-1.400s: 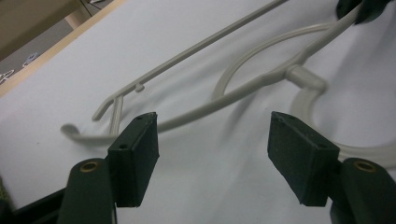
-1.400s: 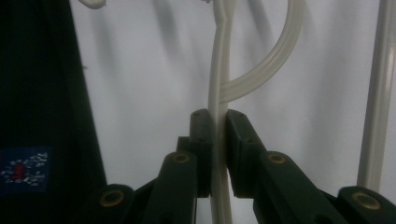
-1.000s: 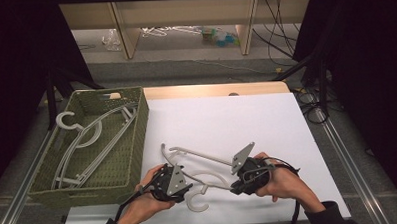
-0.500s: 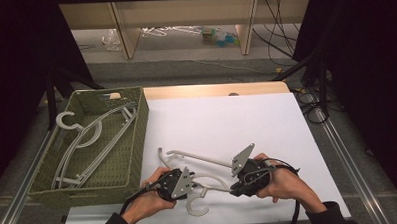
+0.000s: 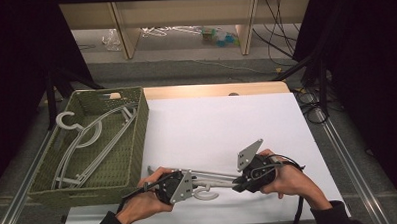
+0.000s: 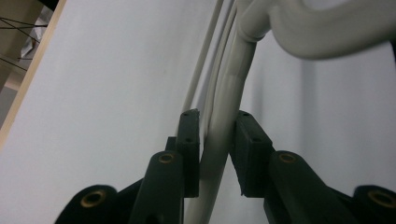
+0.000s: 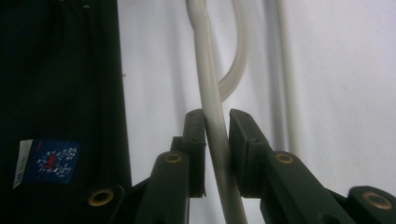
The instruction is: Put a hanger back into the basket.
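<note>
**Operator:** Near the front edge of the table [image 5: 267, 124] I have the hanger [image 5: 209, 177] pinched at both ends. The left gripper [image 5: 185, 185] has just been closing and now clamps one arm of the hanger [image 6: 219, 149]; the right gripper [image 5: 237, 183] clamps the other arm [image 7: 215, 140].

**Supervisor:** Which step is that?

**Operator:** Grasp complete, I judge; transfer to the basket [image 5: 137, 144] comes next. That calls for a level lift with both hands, then travel left.

**Supervisor:** Obstructions?

**Operator:** The basket wall must be cleared, and hangers inside [image 5: 87, 146] could snag the hook [image 5: 207, 194]. The remaining table surface lies bare; floor clutter beyond is well apart.
</note>
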The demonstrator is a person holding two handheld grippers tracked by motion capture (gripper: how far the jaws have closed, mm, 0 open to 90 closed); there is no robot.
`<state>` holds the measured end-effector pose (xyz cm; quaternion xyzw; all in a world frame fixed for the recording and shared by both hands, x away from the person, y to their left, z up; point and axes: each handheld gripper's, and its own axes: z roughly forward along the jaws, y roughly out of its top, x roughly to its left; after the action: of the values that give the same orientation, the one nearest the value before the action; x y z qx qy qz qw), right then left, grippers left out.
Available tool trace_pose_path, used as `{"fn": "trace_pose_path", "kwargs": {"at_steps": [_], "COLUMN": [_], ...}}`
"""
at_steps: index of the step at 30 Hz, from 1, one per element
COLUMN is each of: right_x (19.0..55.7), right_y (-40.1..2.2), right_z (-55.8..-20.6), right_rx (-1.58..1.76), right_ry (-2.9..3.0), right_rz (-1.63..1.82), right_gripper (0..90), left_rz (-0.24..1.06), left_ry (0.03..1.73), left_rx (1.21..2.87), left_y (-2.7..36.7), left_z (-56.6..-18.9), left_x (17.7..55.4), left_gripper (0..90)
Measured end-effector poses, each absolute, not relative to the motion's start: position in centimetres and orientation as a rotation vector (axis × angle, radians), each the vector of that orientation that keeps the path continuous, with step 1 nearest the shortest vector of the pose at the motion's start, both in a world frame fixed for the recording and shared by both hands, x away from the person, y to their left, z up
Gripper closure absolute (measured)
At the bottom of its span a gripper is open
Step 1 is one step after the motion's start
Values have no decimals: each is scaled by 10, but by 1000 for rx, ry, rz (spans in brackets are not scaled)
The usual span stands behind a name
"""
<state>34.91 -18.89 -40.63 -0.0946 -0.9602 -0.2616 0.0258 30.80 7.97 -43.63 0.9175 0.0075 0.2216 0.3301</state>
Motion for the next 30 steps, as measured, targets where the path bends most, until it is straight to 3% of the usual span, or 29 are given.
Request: {"fn": "trace_pose_path", "kwargs": {"at_steps": [13,17,25,30], "right_x": [354,356,351,341], "right_y": [-192,-191,-203,-210], "right_z": [-405,-402,-388,-385], "right_rx": [-443,-612,-881,-951], "right_ry": [-3019,-3049,-3001,-2962], "right_rz": [-862,-980,-1299,-1421], "right_gripper": [640,426,274,267], "left_rz": [377,370,335,332], "left_ry": [187,271,444,506], "left_rx": [2359,2323,2267,2223], "left_y": [81,88,107,115], "left_z": [-417,-414,-404,-397], "left_x": [304,309,322,325], "left_gripper": [792,792,793,793]}}
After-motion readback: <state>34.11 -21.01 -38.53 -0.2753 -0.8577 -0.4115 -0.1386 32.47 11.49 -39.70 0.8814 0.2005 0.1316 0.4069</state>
